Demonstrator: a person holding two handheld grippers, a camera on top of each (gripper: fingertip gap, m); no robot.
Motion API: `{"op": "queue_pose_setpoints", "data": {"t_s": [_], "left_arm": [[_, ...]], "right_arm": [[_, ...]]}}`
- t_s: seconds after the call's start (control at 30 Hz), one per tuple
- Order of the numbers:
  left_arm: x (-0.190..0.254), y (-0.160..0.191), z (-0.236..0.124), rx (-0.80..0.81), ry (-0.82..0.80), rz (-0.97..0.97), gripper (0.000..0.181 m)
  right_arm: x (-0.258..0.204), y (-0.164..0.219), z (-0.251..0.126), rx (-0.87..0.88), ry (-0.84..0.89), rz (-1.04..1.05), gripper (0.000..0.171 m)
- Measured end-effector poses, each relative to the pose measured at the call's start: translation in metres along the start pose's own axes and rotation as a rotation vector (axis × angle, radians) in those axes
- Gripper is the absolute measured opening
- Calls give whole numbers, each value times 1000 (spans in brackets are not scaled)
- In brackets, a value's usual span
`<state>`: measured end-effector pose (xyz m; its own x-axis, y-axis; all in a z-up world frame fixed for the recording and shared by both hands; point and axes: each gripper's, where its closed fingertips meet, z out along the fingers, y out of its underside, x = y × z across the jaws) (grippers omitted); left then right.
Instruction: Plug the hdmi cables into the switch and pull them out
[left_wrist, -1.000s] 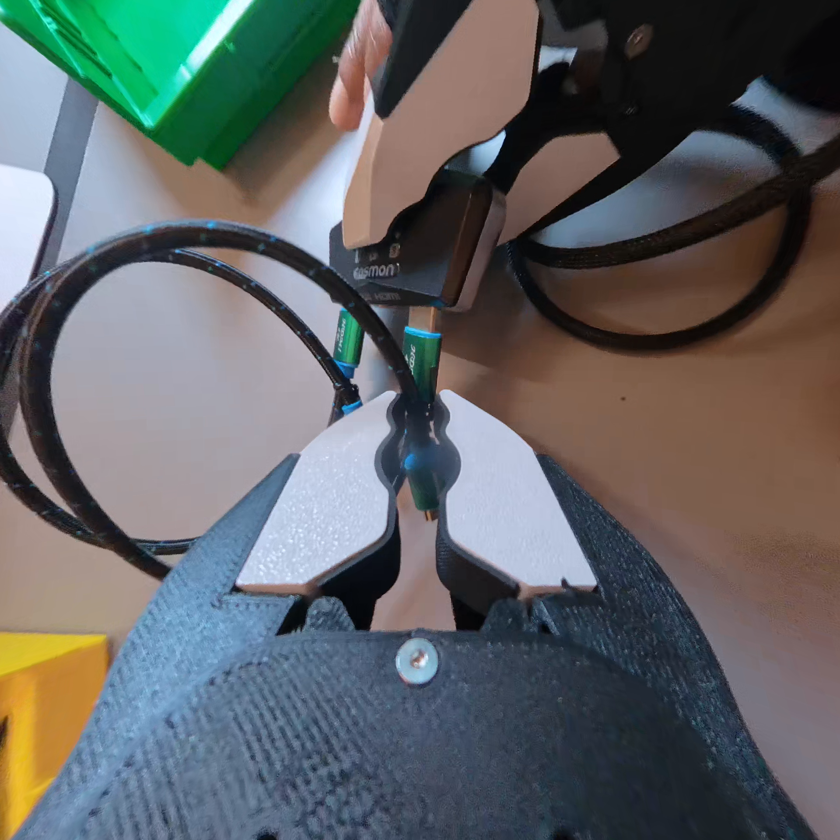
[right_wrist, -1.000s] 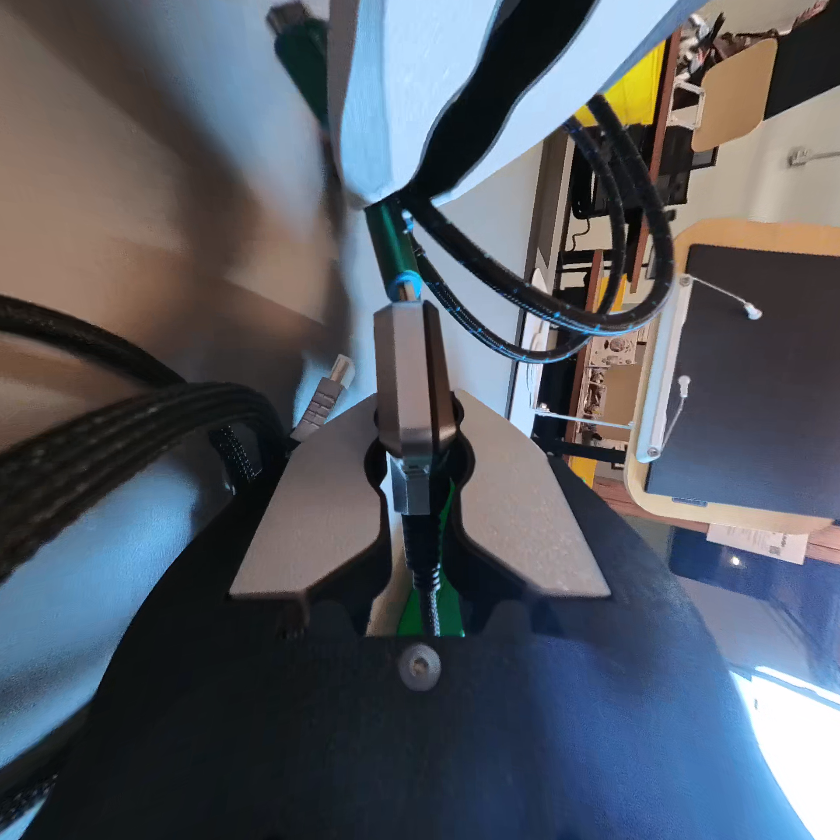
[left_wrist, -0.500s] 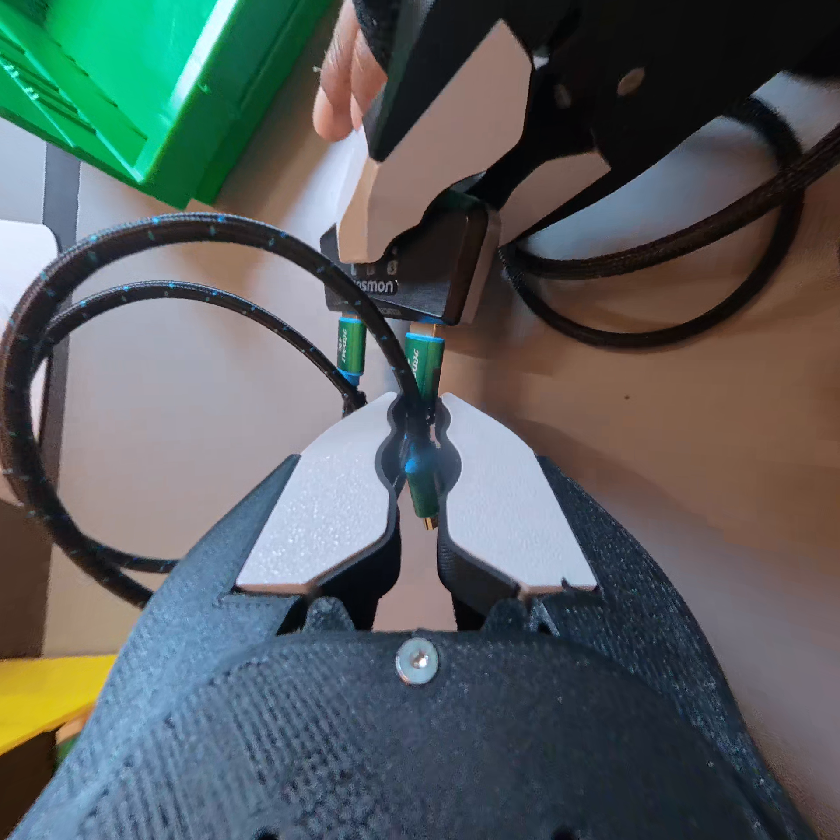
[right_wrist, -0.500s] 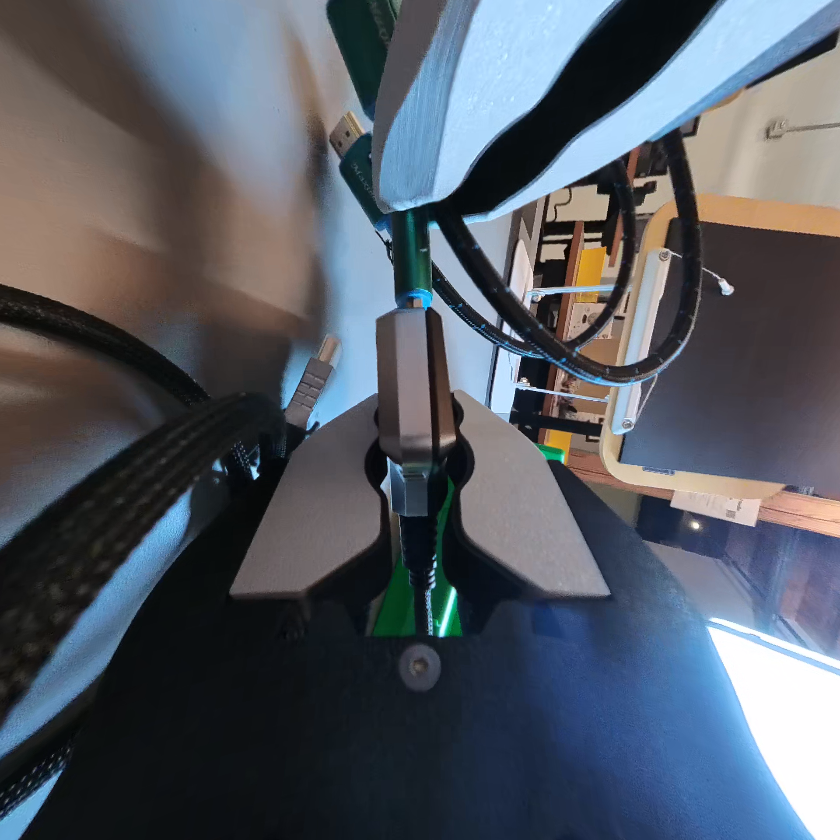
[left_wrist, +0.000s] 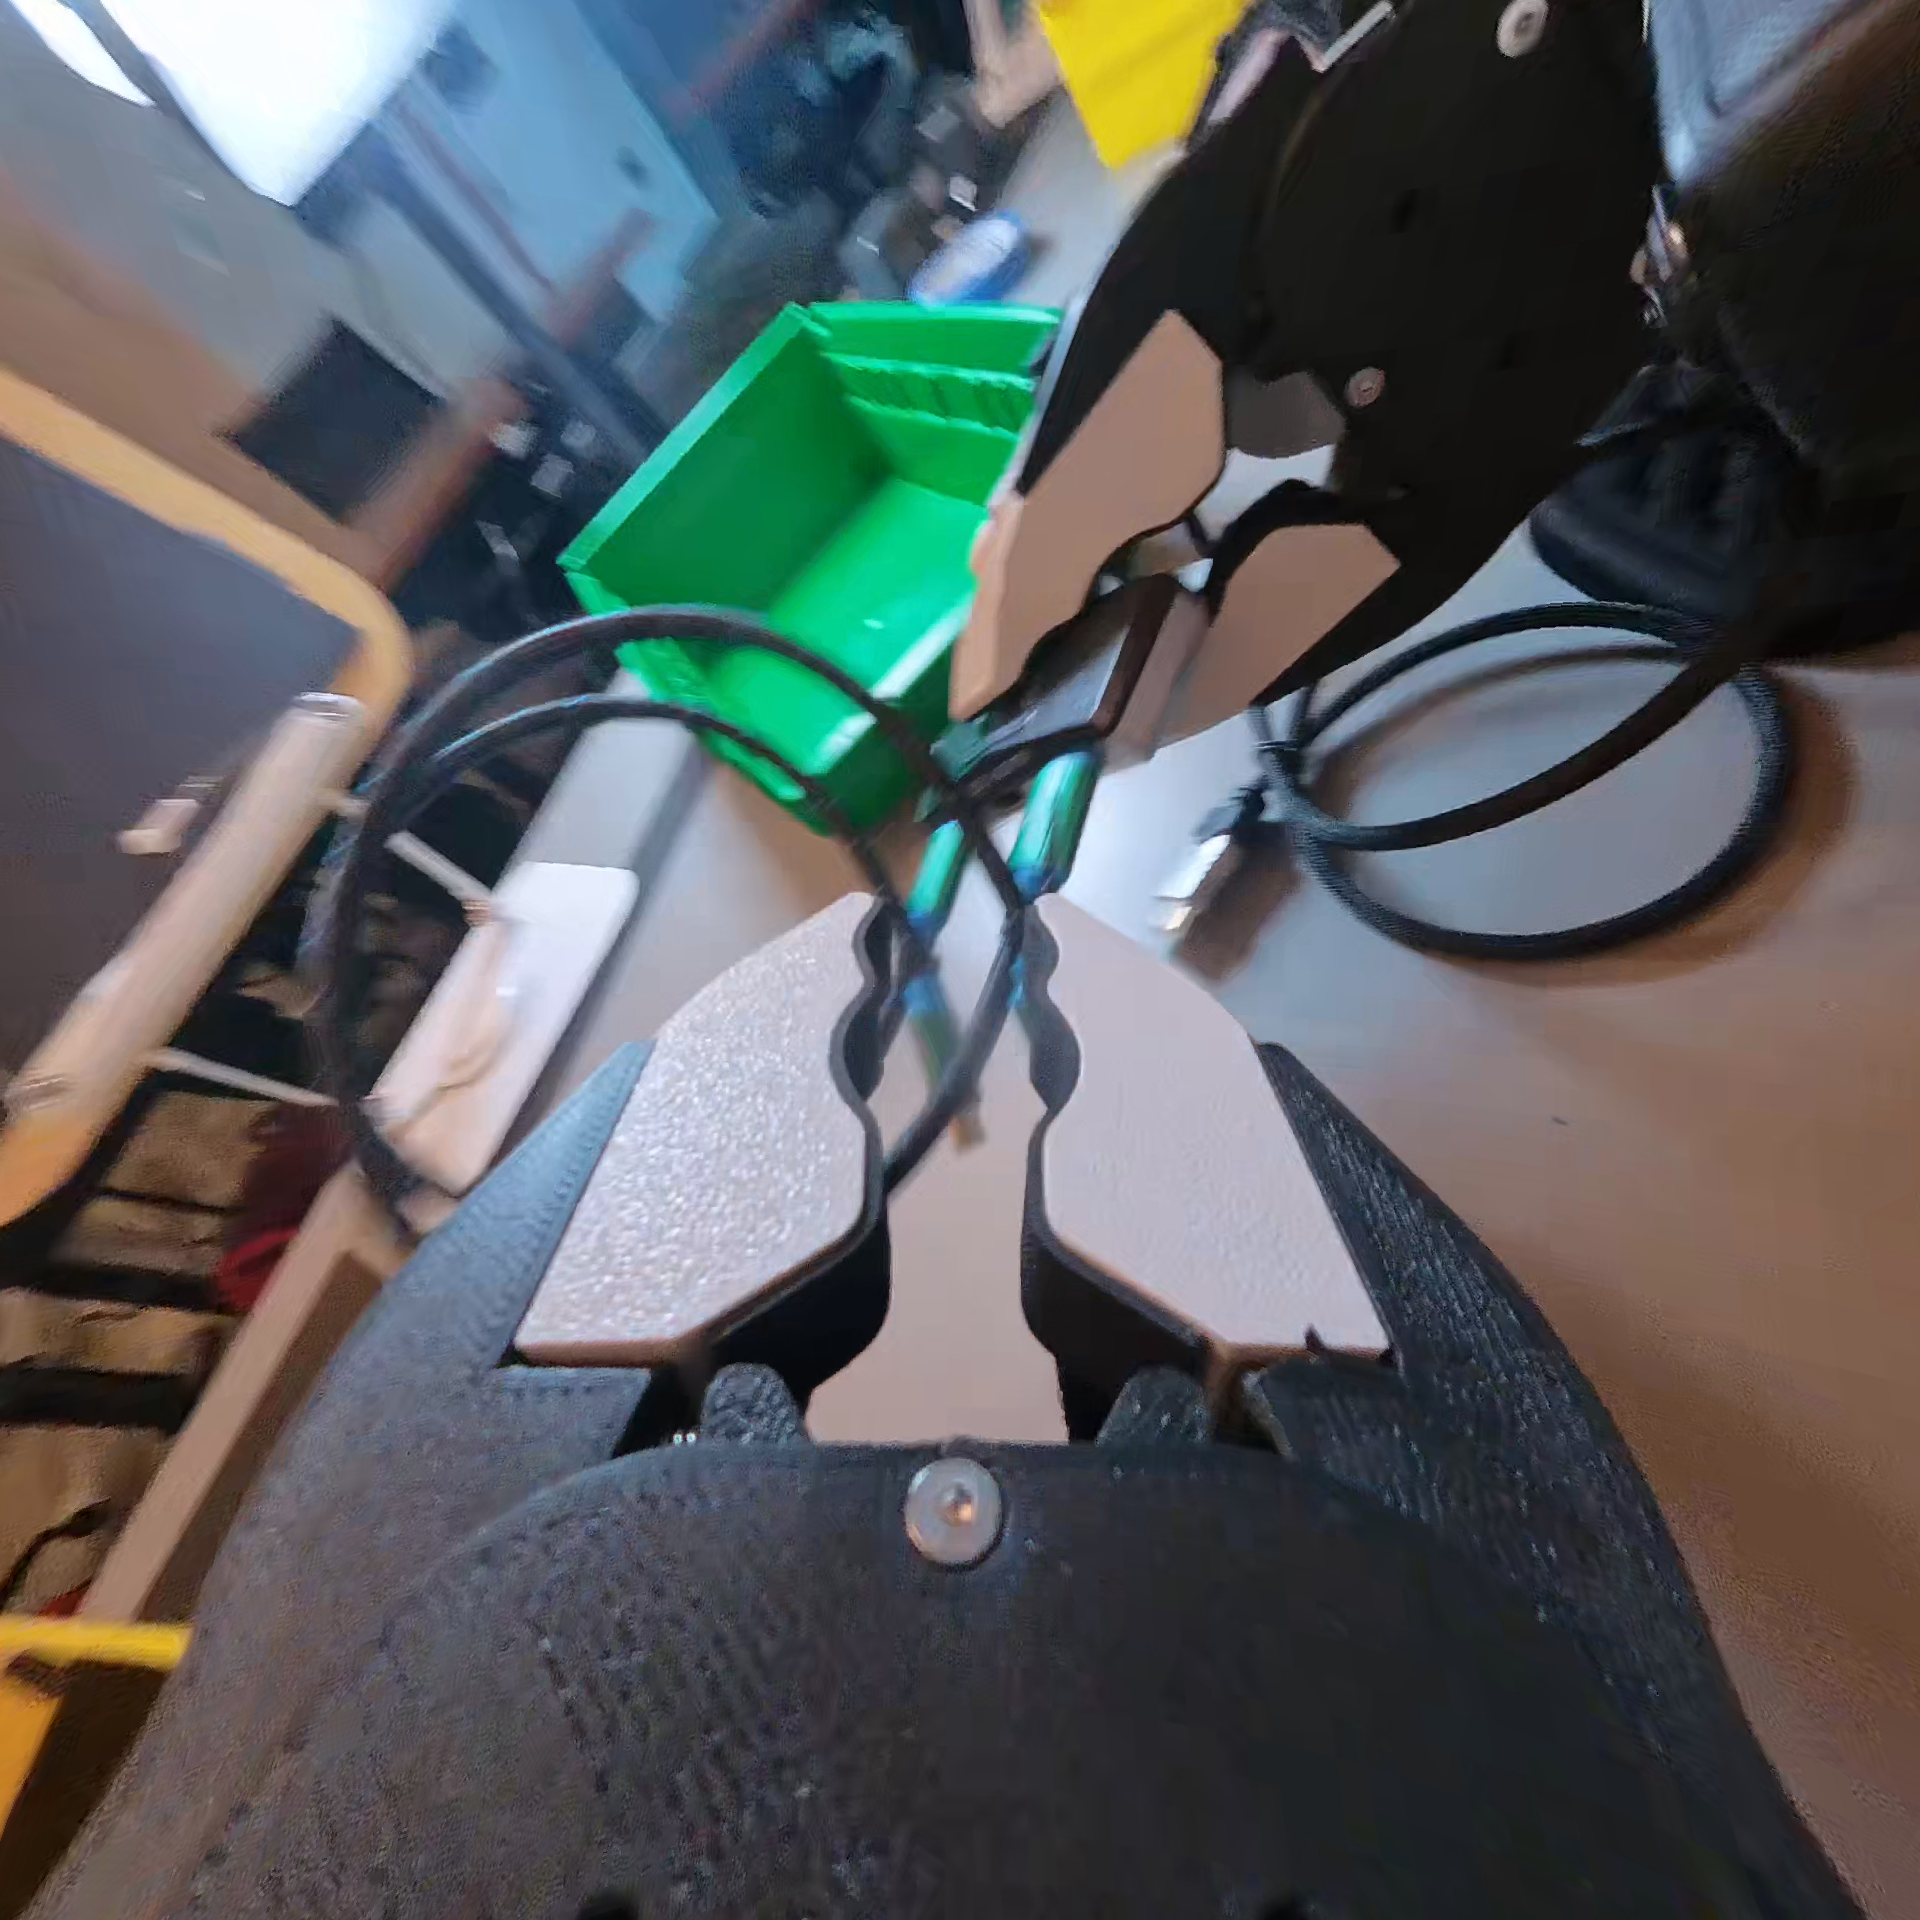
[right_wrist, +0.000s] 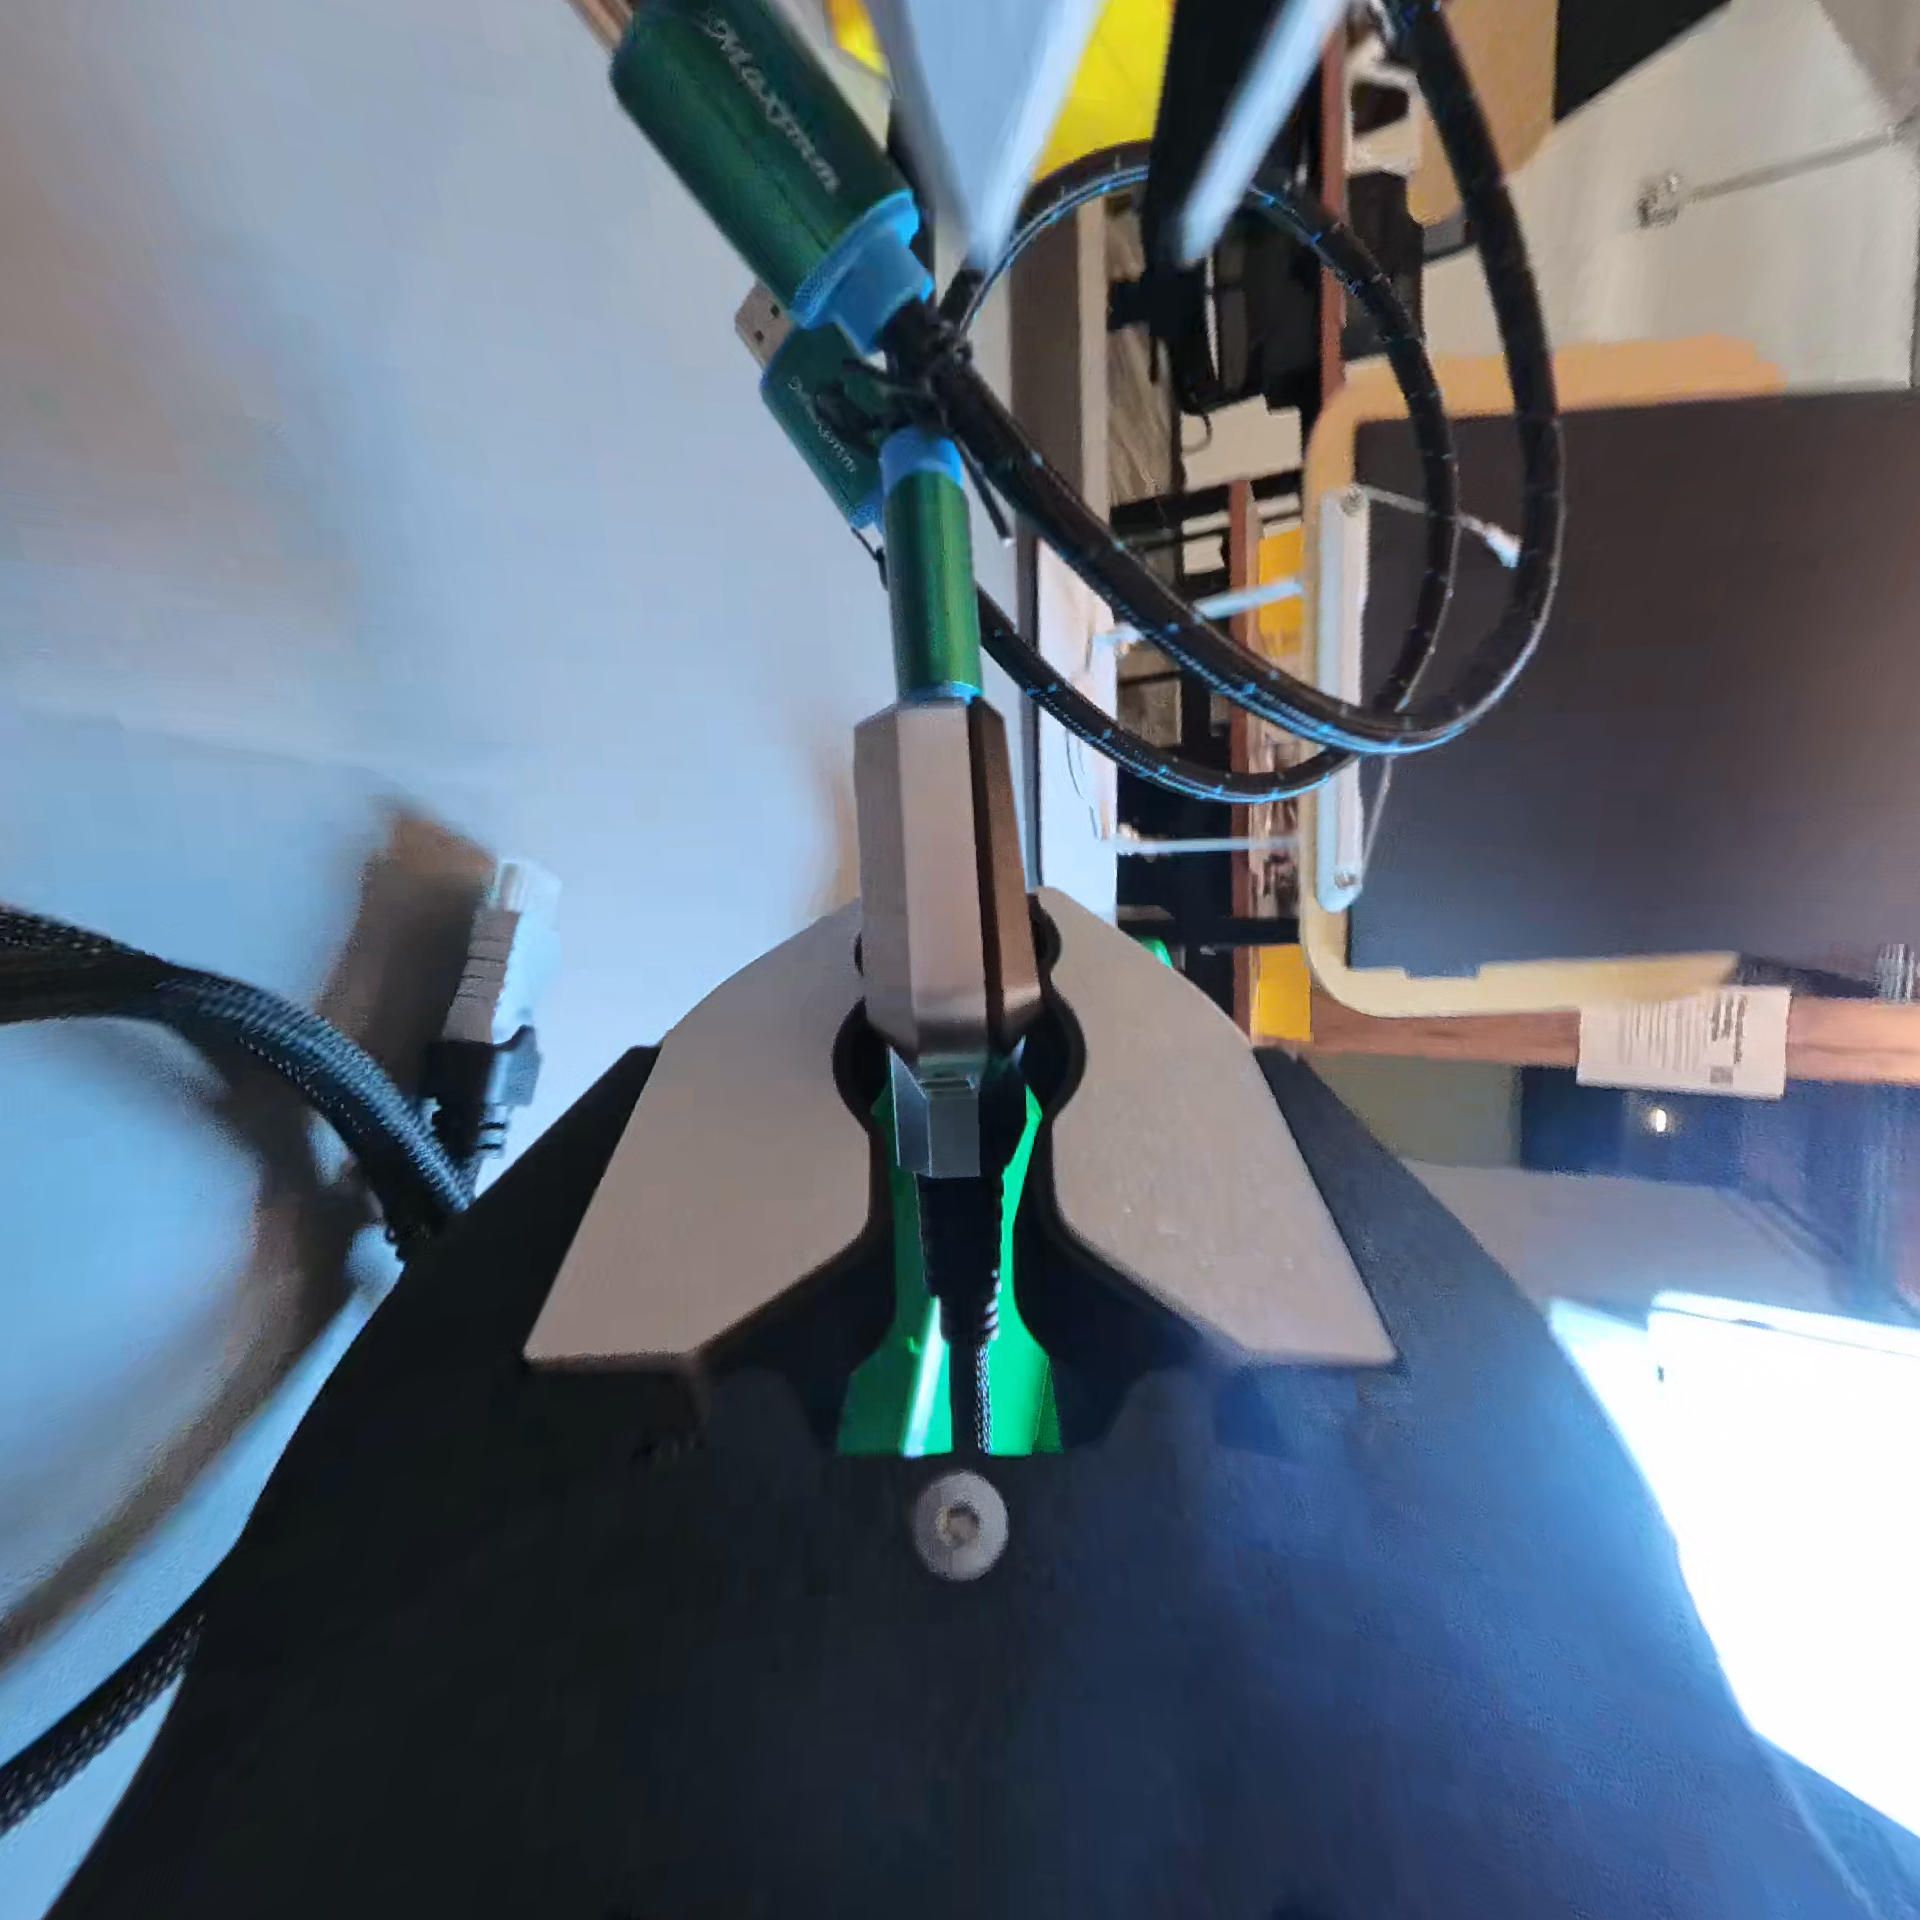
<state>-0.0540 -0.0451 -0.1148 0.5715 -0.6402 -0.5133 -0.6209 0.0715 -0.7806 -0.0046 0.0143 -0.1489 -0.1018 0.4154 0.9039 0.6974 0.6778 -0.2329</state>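
My right tongs (right_wrist: 951, 971) are clamped on the little HDMI switch (right_wrist: 940, 883), and two green plugs (left_wrist: 1051, 821) sit in it, just ahead of my left tongs (left_wrist: 951, 940). Those are apart, holding nothing. I think plugging is done; pulling out is left.

loc: lab/workshop | evid: green bin (left_wrist: 831, 582), yellow bin (left_wrist: 1132, 73), cluttered shelves (right_wrist: 1174, 582), worktable (left_wrist: 1507, 1091)
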Motion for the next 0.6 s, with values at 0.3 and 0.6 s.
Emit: {"op": "queue_pose_setpoints", "data": {"t_s": [0.3, 0.6], "left_arm": [[-57, 70, -16, -123, -241, -81, 24], [-55, 90, -13, -150, -242, -126, 23]], "right_arm": [[145, 42, -44, 60, 250, 391, 22], [320, 71, -22, 167, 461, 525, 22]]}}
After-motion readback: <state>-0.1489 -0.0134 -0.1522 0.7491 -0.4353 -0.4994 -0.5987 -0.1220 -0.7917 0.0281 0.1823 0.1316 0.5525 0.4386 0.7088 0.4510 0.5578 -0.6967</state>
